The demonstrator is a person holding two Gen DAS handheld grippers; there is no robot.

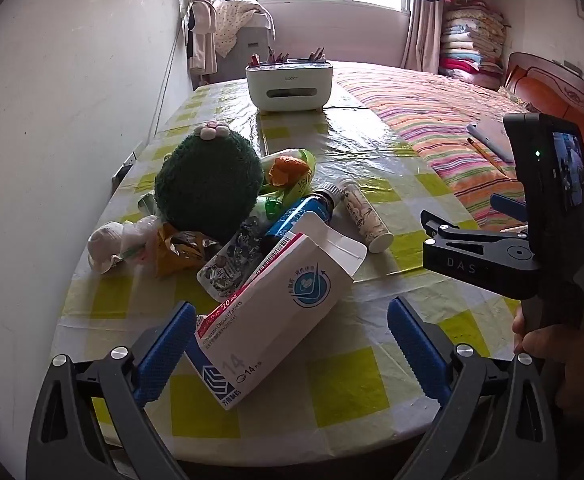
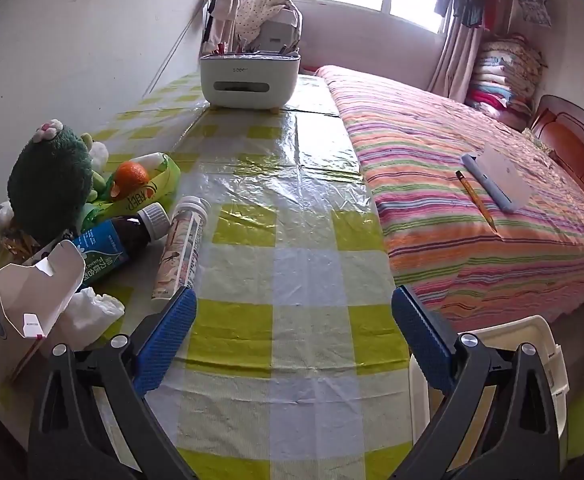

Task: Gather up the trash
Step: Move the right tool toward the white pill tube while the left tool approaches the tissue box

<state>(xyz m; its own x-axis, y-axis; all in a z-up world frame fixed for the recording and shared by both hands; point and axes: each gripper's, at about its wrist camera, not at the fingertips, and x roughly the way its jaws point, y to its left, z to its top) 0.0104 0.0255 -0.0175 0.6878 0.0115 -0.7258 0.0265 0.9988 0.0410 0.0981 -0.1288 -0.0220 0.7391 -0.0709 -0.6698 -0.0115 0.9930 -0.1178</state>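
Little is judged to be done; the trash is lying heaped on the counter (image 2: 292, 248): a medicine box (image 1: 267, 320), a blue bottle (image 1: 292, 216), a printed tube (image 1: 366, 216), crumpled tissue (image 1: 119, 240) and orange peel (image 1: 287, 170); a white bin (image 2: 532, 344) is waiting beside the counter; the left claw (image 1: 292, 344) is being held wide apart astride the box, nothing being gripped; the right claw (image 2: 294, 328) is being held apart over bare cloth

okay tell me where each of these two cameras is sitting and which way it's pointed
Left wrist: low at the table's near edge, facing the tablet box between open left tongs; right tongs and hand show.
Right wrist: further right, facing down the checked tablecloth; open right tongs.
Shared: tissue box and striped bed.
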